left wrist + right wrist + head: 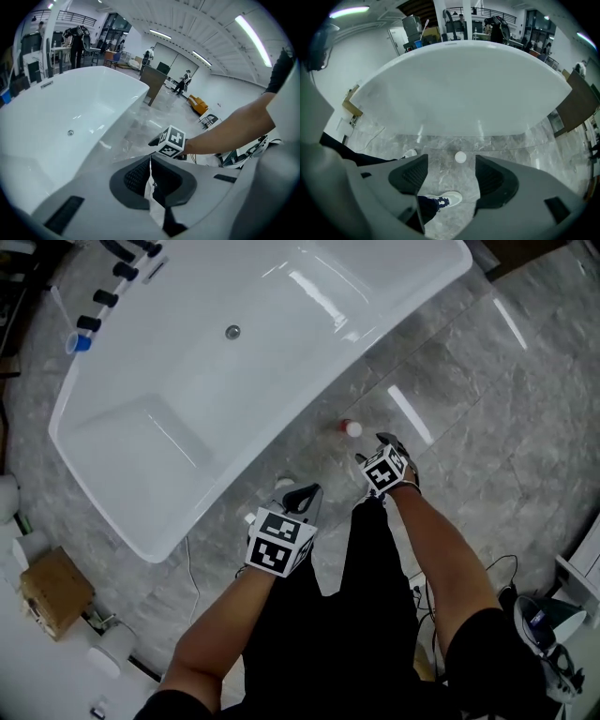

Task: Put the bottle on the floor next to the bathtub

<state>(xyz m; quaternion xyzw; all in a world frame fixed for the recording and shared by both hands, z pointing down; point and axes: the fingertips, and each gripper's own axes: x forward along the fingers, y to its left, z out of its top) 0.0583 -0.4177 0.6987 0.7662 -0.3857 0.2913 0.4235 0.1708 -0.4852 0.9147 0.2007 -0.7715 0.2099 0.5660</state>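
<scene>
My right gripper [446, 174] is released: its jaws stand well apart with only bare floor [469, 409] and the bottle [351, 428] showing between them, gripping nothing. The bottle stands upright on the grey marble floor, just beside the outer wall of the white bathtub [234, 362]. From the head view I see its white cap and a bit of red below it. It sits just past the right gripper's tips, apart from them. My left gripper [150, 165] is clenched, its dark pads pressed together with nothing between them. It hangs near the bathtub's rim, on the near side of the right gripper. My shoe [445, 200] shows on the floor below the right gripper's jaws.
</scene>
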